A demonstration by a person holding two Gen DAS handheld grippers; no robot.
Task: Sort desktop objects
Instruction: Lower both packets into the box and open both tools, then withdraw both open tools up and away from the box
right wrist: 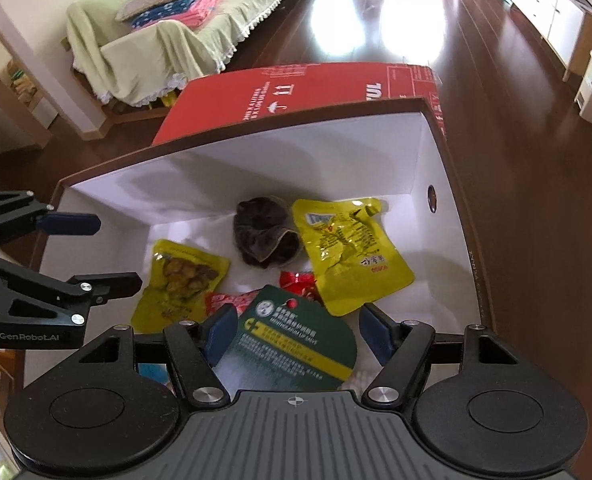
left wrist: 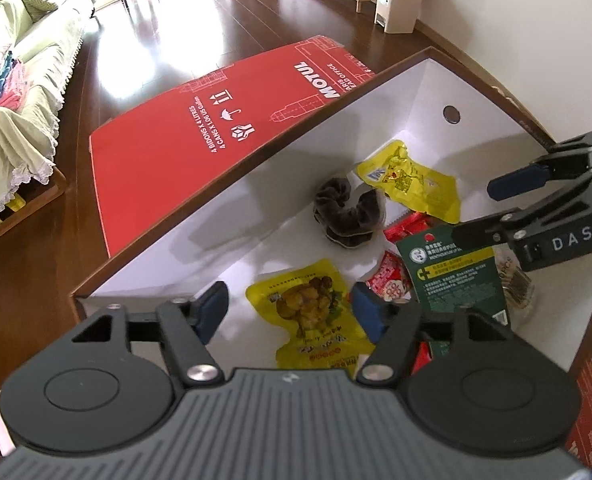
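Note:
A white-lined box (left wrist: pixel 200 236) (right wrist: pixel 232 160) holds two yellow snack pouches (left wrist: pixel 316 312) (left wrist: pixel 412 180) (right wrist: pixel 348 252) (right wrist: pixel 180 280), a dark scrunchie (left wrist: pixel 348 212) (right wrist: pixel 264 232), red wrappers (left wrist: pixel 390 276) (right wrist: pixel 300 284) and a green carded pack (left wrist: pixel 456 276) (right wrist: pixel 292 340). My left gripper (left wrist: pixel 292 312) (right wrist: pixel 96 252) is open and empty above the near pouch. My right gripper (right wrist: pixel 296 336) (left wrist: pixel 476 212) is open, its fingers either side of the green pack, which lies between them inside the box.
A red Motul carton (left wrist: pixel 200 140) (right wrist: pixel 296 88) lies flat beyond the box on the dark wood floor. A covered sofa (left wrist: pixel 20 92) (right wrist: pixel 156 32) stands on one side, a beige bin (left wrist: pixel 400 4) and white cabinets on the other.

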